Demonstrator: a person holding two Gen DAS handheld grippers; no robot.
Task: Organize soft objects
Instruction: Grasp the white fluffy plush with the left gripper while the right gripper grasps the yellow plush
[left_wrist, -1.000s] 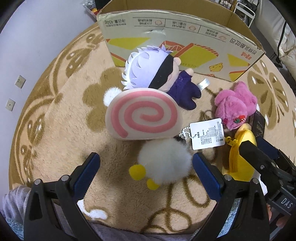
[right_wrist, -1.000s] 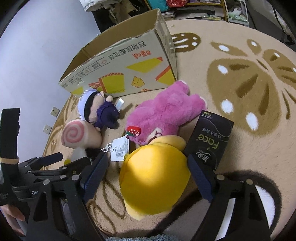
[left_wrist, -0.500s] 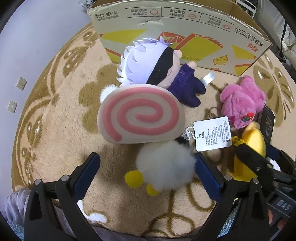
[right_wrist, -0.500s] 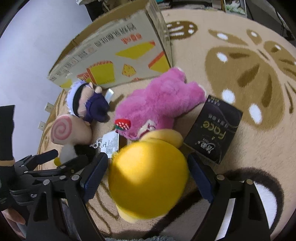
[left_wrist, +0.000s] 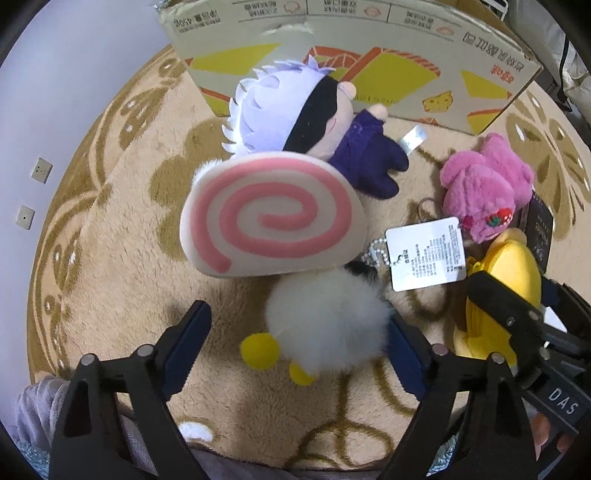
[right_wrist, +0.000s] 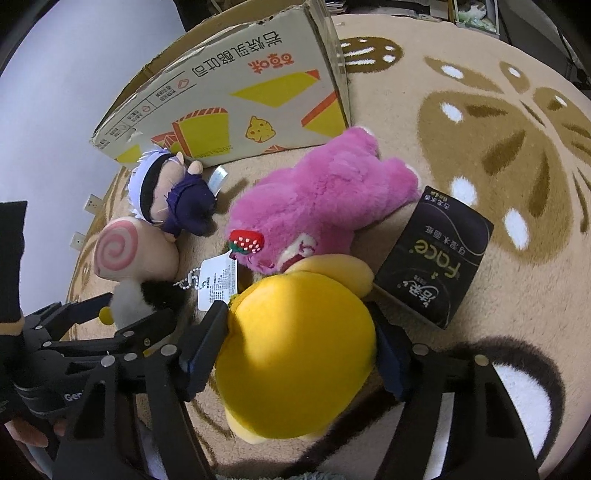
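My left gripper (left_wrist: 295, 339) is open around a white fluffy plush with yellow feet (left_wrist: 325, 328); the right pad touches it, the left pad stands apart. Above it lies a pink-swirl roll plush (left_wrist: 273, 218) and a white-haired doll in purple (left_wrist: 314, 122). My right gripper (right_wrist: 295, 339) has closed on a yellow plush (right_wrist: 295, 354), both pads pressing its sides. A pink bear plush (right_wrist: 325, 199) lies just beyond it. The cardboard box (right_wrist: 236, 99) stands behind the toys.
A black tissue pack (right_wrist: 436, 258) lies right of the yellow plush. A white paper tag on a bead chain (left_wrist: 424, 253) lies between the toys. All rest on a beige patterned rug (right_wrist: 498, 122). Wall (left_wrist: 55, 92) with sockets at left.
Both grippers moved forward and down over the toys. The right jaws narrowed onto the yellow plush. The left gripper's right pad came against the white fluffy plush.
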